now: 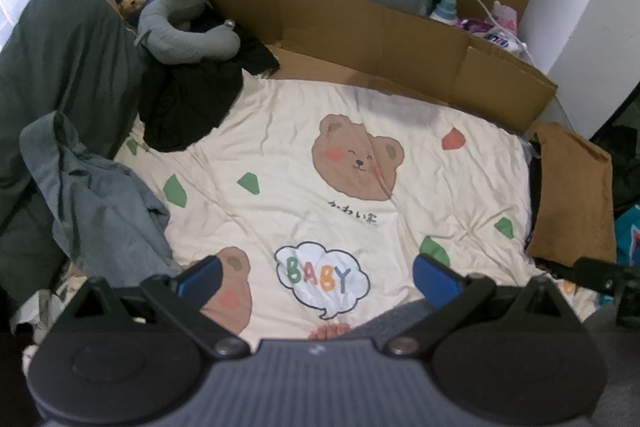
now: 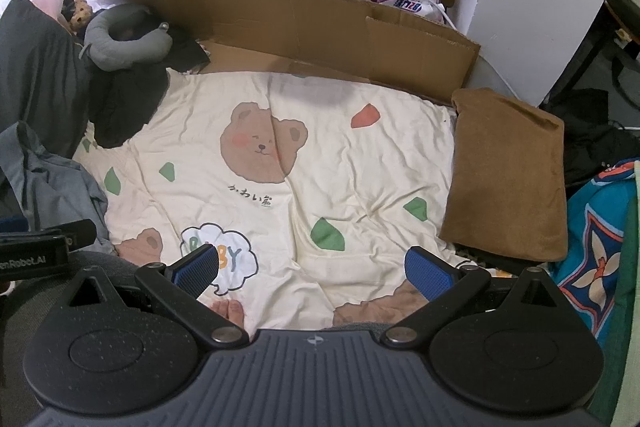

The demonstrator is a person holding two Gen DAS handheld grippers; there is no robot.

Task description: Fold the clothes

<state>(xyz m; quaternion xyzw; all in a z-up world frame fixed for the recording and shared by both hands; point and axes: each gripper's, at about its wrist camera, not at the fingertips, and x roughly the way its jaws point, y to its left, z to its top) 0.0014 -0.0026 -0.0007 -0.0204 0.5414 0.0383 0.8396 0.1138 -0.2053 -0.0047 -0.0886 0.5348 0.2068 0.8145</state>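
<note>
Clothes lie left of both tongs: blue-grey garment [image 1: 92, 195] (crumpled beside the bedsheet [image 1: 320, 147]) sits nearer the left tongs [image 1: 316, 277]; right tongs [image 2: 310, 273] equally released, empty.

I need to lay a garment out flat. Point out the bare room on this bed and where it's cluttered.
Free: the middle of the cream bear-print sheet, bordered by the brown cardboard wall behind and the folded brown towel on one side. Crowded: the opposite side, with the crumpled blue-grey garment, black clothing heap and grey neck pillow.
</note>
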